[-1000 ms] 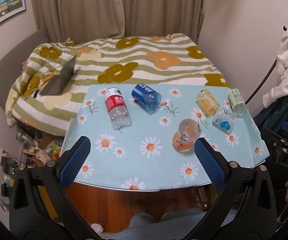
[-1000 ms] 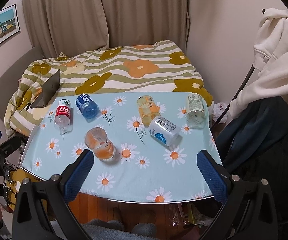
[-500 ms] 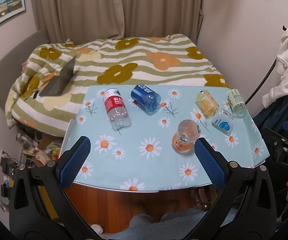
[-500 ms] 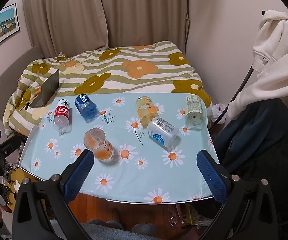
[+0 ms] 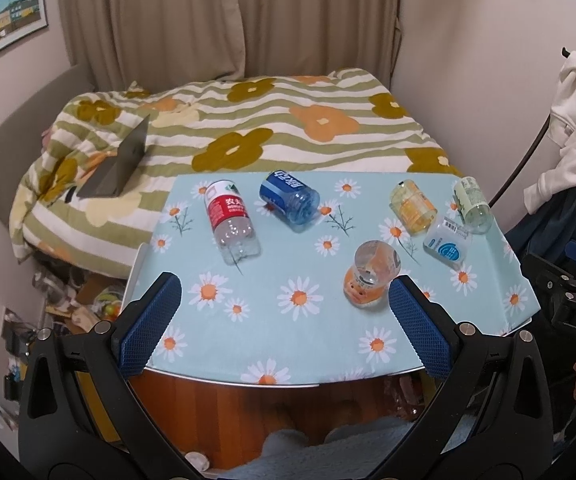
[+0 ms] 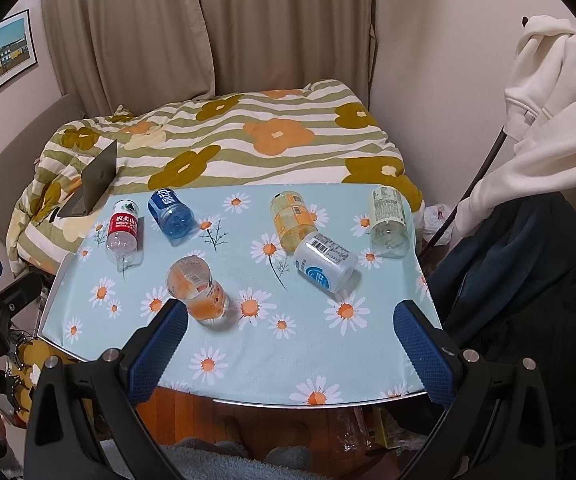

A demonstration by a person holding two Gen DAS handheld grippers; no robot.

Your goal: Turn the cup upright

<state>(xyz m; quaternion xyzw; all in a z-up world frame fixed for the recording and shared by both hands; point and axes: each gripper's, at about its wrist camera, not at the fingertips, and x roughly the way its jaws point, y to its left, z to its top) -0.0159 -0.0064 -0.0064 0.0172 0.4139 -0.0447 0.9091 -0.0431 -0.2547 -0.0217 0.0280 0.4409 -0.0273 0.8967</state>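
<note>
Left wrist view: left claw (image 5: 283, 320) spread wide, holding nothing, low over the worktop's (image 5: 271, 364) near edge. Orange cup (image 5: 372, 276) lies on its side just beyond the right finger, apart from it; its lower flank is partly cut off by that finger. Right edge shows a black clamp, lettering cut off.

Right wrist view: right claw (image 6: 288, 344) spread, holding nothing. Orange cup (image 6: 197, 292) lies tipped just beyond the left finger, mouth toward the camera. White jar (image 6: 324, 266) touches the yellow jar (image 6: 292, 220); their contact is plainer here.
</note>
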